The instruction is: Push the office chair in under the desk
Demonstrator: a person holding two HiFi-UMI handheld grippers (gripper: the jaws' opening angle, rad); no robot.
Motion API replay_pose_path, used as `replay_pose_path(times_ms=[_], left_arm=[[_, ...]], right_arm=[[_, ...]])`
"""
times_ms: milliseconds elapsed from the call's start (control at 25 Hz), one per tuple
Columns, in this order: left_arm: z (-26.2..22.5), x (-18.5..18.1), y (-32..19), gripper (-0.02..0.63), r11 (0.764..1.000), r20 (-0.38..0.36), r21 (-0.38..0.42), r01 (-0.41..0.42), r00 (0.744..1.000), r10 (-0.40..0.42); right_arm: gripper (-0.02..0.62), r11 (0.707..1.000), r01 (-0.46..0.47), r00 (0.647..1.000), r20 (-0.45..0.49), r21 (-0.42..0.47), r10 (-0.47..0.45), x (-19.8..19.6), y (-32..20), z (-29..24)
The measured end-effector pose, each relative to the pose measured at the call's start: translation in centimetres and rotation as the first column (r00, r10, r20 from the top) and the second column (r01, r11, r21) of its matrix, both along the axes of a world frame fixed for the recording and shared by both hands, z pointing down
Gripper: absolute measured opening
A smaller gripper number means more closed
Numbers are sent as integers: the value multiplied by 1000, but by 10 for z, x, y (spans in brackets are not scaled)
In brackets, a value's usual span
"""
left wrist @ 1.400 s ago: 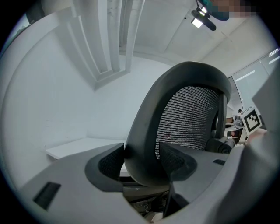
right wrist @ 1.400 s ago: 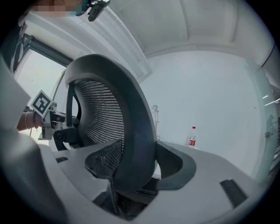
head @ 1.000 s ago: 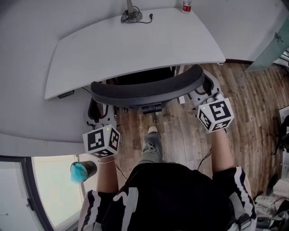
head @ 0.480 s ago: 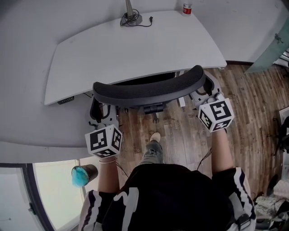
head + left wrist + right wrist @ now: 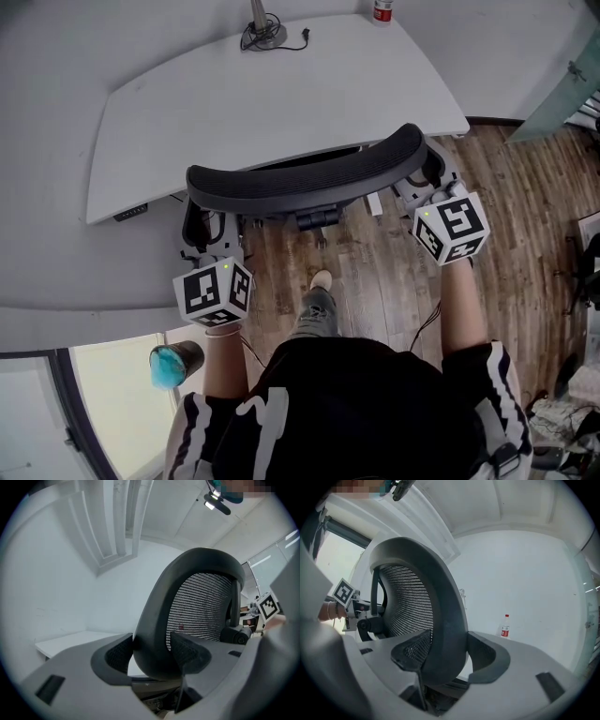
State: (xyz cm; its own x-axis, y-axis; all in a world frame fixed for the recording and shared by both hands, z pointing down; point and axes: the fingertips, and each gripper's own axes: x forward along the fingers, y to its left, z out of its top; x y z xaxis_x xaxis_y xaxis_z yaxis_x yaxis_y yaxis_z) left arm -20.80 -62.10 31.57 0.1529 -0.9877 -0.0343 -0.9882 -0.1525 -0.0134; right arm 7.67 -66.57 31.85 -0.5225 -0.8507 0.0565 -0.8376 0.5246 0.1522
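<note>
Office chair (image 5: 300, 183) held at both ends of its backrest, at the counter (image 5: 281, 94) edge.
Left gripper (image 5: 208, 239) and right gripper (image 5: 427, 183) jaws clamp the backrest frame; the seat is hidden beneath the counter.

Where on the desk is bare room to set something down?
Most of the desk top is bare: the wide middle, bordered by the stand base at the far edge, the bottle at the far right corner and the chair backrest at the near edge. Crowded only there, where the left gripper and right gripper clamp the backrest.
</note>
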Motion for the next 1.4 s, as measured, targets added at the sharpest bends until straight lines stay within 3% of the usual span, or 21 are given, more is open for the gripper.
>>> replay_pose_path(times_ms=[640, 1160, 1400], left_arm=[[0, 12, -1, 247, 999, 27, -10, -37, 999, 37], [0, 15, 6, 249, 997, 94, -8, -71, 993, 72], [-1, 17, 16, 247, 999, 159, -1, -54, 986, 54]], right_arm=[[250, 1000, -14, 1000, 14, 20, 14, 10, -2, 1], [250, 997, -42, 999, 8, 63, 41, 14, 14, 1], [250, 989, -83, 992, -83, 120, 93, 15, 28, -2]])
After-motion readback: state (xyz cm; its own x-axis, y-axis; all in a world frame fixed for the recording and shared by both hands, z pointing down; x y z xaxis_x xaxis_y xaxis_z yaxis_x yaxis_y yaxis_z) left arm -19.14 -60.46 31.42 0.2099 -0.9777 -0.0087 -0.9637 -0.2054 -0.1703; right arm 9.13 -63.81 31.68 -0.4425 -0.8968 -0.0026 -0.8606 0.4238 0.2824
